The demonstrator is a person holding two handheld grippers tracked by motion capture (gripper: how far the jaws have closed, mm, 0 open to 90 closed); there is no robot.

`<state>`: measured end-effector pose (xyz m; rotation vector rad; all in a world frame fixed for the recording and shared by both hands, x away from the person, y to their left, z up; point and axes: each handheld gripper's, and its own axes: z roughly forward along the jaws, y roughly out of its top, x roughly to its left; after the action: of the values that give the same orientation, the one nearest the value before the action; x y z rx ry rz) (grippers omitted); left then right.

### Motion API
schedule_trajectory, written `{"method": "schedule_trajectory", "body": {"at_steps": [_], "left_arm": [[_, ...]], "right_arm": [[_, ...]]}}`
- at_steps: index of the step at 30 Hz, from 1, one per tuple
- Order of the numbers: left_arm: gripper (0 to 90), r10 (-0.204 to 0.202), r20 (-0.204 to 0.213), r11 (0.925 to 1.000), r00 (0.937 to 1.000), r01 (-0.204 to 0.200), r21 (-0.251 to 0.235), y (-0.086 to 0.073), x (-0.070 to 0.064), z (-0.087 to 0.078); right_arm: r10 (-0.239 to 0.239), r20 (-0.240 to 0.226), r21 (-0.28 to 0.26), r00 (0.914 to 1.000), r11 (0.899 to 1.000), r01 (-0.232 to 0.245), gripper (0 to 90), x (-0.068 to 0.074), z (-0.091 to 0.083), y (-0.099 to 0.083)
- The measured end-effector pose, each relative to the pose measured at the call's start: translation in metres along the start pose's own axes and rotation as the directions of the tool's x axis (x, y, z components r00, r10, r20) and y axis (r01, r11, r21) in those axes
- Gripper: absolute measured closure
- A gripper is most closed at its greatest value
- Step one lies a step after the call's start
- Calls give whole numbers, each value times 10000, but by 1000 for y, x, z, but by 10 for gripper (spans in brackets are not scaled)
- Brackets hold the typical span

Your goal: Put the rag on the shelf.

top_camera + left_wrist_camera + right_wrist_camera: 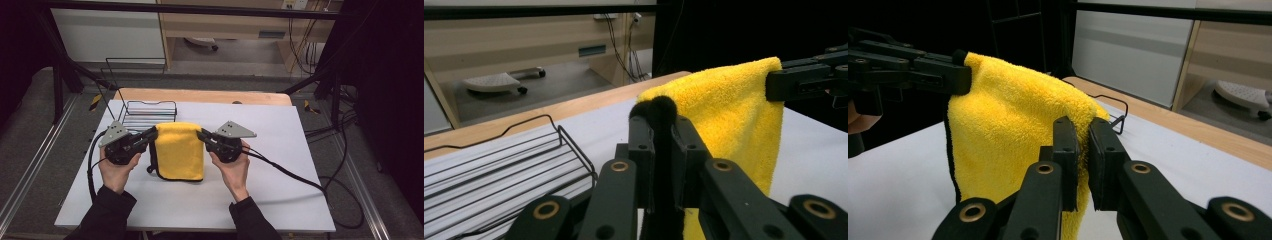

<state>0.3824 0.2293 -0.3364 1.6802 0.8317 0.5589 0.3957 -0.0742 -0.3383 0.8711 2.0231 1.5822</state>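
White sheeting covers the tabletop [280, 150], with a strip of bare wood along its far edge and a grey floor, dark frame bars and pale cabinets beyond. On the far left of the tabletop stands a black wire rack [149, 114]. Just in front of the rack, a yellow towel [179, 150] with a black edge is held up by its two top corners, its lower part draping down to the tabletop. The left gripper [153, 133] has its fingers [642, 145] pinched tight on the towel's left top corner, where the black edge bulges out above the tips in the left gripper view. The right gripper [202, 135] has its fingers [1066, 150] clamped on the right top corner, the cloth pressed between them in the right gripper view. Each gripper is held by one hand, sleeves dark, cables trailing off to either side. The towel hangs between the two grippers, folded over along its top edge.
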Motion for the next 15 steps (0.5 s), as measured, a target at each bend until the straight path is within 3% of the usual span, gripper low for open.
{"method": "schedule_trajectory", "body": {"at_steps": [15], "left_arm": [[813,8,-107,9972,9999,-16,-751,10,-2,-12]], "right_arm": [[-431,117,-675,9990,9968,437,838,8,-5,14]]}}
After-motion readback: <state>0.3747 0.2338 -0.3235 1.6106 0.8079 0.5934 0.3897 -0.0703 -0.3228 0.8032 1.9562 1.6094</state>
